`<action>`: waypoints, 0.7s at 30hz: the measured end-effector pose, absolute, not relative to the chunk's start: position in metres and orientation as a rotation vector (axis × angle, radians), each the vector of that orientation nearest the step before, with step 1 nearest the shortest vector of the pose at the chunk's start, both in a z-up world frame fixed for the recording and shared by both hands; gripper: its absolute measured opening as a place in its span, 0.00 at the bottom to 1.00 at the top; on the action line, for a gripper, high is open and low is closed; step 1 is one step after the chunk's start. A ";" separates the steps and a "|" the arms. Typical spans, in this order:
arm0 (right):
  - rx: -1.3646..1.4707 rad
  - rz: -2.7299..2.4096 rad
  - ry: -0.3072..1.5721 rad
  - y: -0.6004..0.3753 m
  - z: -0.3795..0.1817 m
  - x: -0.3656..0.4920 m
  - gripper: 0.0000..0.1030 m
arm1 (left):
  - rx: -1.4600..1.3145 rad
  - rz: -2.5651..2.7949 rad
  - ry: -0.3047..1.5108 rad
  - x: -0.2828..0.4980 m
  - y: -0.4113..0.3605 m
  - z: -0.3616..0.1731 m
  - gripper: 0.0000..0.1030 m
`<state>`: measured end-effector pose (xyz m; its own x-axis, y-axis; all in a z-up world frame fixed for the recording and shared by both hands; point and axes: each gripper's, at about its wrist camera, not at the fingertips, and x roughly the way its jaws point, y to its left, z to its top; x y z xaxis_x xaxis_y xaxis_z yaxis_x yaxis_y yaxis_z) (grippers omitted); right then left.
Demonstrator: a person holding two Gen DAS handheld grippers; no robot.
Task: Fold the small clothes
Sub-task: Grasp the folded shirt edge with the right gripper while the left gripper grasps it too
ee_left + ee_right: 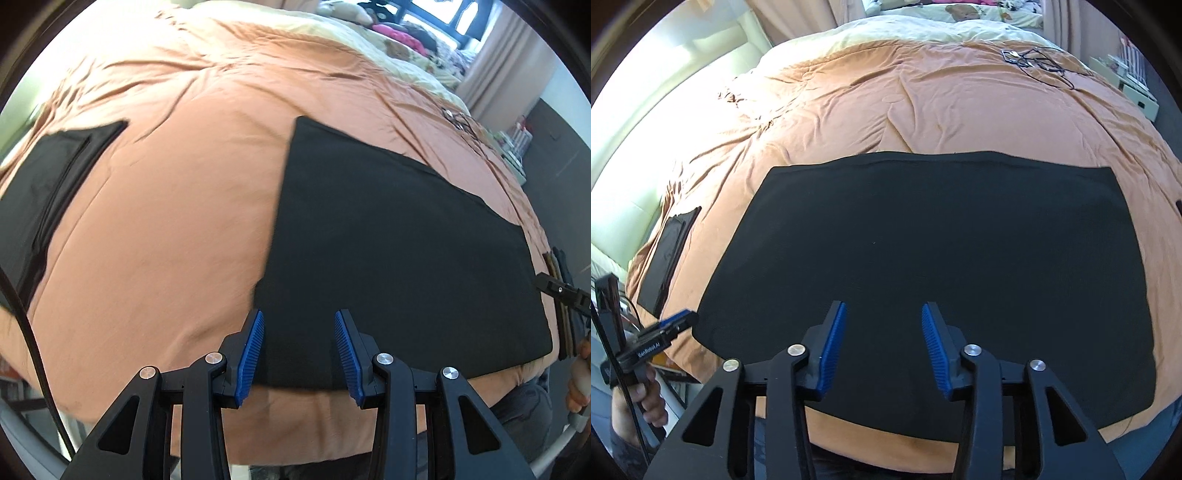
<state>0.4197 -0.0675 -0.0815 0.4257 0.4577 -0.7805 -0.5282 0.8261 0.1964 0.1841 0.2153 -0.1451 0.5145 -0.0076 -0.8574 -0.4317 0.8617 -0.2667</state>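
Where wrinkled orange bedding (923,110) spreads, smooth black cloth (923,240) lies flat.

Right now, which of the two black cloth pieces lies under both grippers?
The large spread black garment at the bed's near edge; the smaller folded black piece lies apart, off to the left.

Orange duvet (923,110) — tangled black cables (1039,66) near its far edge.

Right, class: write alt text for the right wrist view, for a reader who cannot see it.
A black garment lies spread flat on an orange duvet, with the right tool poised open above its near edge, nothing between its blue pads. The left tool shows at the left edge, and a second dark folded item lies further left.
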 end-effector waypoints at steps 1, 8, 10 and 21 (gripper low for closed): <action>-0.089 0.613 0.948 -0.067 -0.086 0.418 0.32 | -0.509 0.271 1.002 0.179 0.220 -0.148 0.41; -0.099 0.602 1.009 -0.065 -0.126 0.414 0.20 | -0.651 0.275 0.990 0.153 0.242 -0.171 0.41; -0.116 0.595 1.016 -0.065 -0.136 0.411 0.19 | -0.694 0.270 0.983 0.147 0.246 -0.175 0.41; -0.090 0.604 1.041 -0.076 -0.165 0.393 0.13 | -0.912 0.218 0.918 0.135 0.253 -0.185 0.41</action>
<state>0.3935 -0.0759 -0.1648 0.3590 0.4265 -0.8302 -0.5090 0.8350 0.2089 0.1349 0.2530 -0.1851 0.6149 -0.2014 -0.7625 -0.5227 0.6198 -0.5853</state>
